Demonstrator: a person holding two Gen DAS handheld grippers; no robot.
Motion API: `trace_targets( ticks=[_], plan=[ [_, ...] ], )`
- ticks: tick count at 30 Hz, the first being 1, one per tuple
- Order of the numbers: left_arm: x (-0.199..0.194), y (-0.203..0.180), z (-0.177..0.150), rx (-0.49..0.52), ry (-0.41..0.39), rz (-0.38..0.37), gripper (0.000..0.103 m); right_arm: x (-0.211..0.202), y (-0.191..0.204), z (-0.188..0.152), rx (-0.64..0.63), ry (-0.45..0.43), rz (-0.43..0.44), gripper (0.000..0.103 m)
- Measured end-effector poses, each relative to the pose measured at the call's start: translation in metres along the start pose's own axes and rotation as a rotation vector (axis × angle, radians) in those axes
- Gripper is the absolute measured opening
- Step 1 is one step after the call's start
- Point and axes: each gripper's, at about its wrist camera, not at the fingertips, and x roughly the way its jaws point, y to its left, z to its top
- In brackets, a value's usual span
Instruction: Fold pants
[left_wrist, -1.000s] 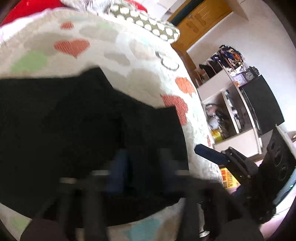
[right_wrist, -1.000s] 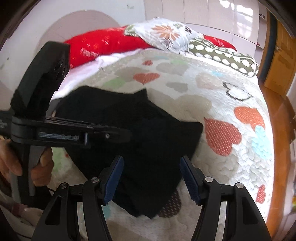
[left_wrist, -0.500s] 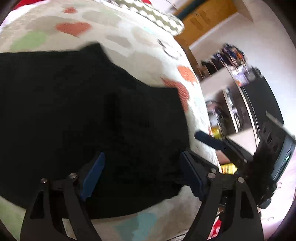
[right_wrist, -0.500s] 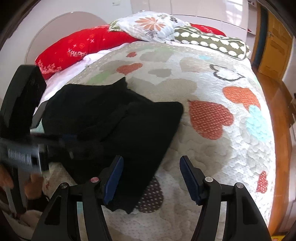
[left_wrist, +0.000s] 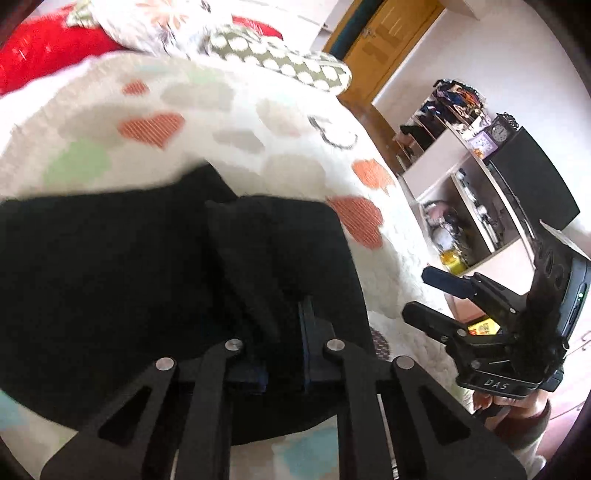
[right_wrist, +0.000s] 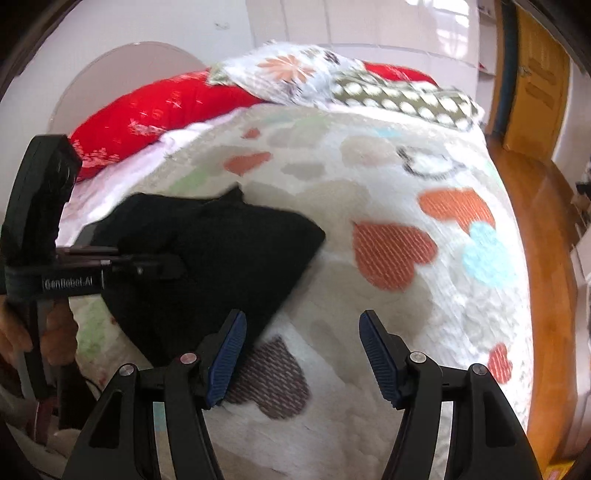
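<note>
While a heart-patterned quilt (right_wrist: 369, 302) covers the bed from edge to edge, black pants (left_wrist: 129, 280) lie bunched in folded layers on its near left part, one corner of the cloth pointing toward an orange heart. Red (right_wrist: 155, 110), floral (right_wrist: 291, 74) and polka-dot (right_wrist: 406, 98) pillows line the head of the bed. A wooden door (right_wrist: 535, 85) stands at the far right, and in the left wrist view an open shelf unit (left_wrist: 461, 192) crowded with small items sits beside the bed, a clock (left_wrist: 498, 131) on top.

Low over the near edge of the pants, the left gripper (left_wrist: 284, 350) has its blue-padded fingers drawn close together with a raised ridge of black fabric pinched between them; the cloth rises in a crease just ahead of the pads. Seen from the right wrist camera, that same gripper reaches in from the left and meets the dark pile.

Off to the side, the right gripper (right_wrist: 299, 354) hangs with its fingers spread wide and nothing between them. Its left pad (right_wrist: 225, 354) sits over the lower tip of the pants; whether it touches the cloth cannot be told. Its right pad (right_wrist: 380, 358) is over bare quilt, with a brown heart (right_wrist: 273, 376) showing in the gap.
</note>
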Motion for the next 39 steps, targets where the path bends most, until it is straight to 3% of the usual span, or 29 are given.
trace_targets(
  ticks=[3,7,9,12,13,15,17,18,23,27,30,34,39],
  plan=[
    [-0.008,0.014,0.003,0.016,-0.024,0.073,0.010,0.000,0.023,0.013,-0.042,-0.046,0.047,0.063],
    [0.003,0.038,-0.007,-0.020,-0.002,0.139,0.010,0.029,0.059,0.025,-0.139,-0.020,0.074,0.038],
    [0.012,0.045,-0.015,-0.041,0.032,0.142,0.010,0.052,0.072,0.025,-0.183,0.018,0.066,0.035],
    [0.016,0.055,-0.026,-0.075,0.073,0.120,0.015,0.089,0.075,0.017,-0.204,0.118,0.024,0.035],
    [0.014,0.058,-0.029,-0.089,0.073,0.116,0.017,0.091,0.073,0.014,-0.195,0.109,0.034,0.036],
    [0.004,0.064,-0.031,-0.110,0.055,0.104,0.036,0.085,0.068,0.014,-0.172,0.104,0.050,0.038],
    [-0.009,0.070,-0.031,-0.133,0.018,0.149,0.055,0.073,0.062,0.016,-0.142,0.101,0.067,0.038],
    [-0.017,0.072,-0.029,-0.141,-0.015,0.171,0.058,0.067,0.060,0.017,-0.134,0.092,0.067,0.039],
    [-0.033,0.067,-0.018,-0.137,-0.099,0.178,0.065,0.055,0.062,0.021,-0.141,0.059,0.043,0.039],
    [-0.009,0.060,-0.014,-0.106,-0.063,0.234,0.065,0.068,0.068,0.032,-0.147,0.044,0.014,0.039],
    [0.011,0.065,-0.013,-0.136,-0.056,0.306,0.065,0.085,0.065,0.045,-0.119,0.033,0.002,0.038],
    [0.022,0.068,-0.013,-0.125,-0.065,0.362,0.066,0.115,0.056,0.048,-0.092,0.083,-0.001,0.037],
    [0.020,0.064,-0.014,-0.103,-0.063,0.366,0.070,0.113,0.054,0.048,-0.093,0.079,0.012,0.039]
  ],
)
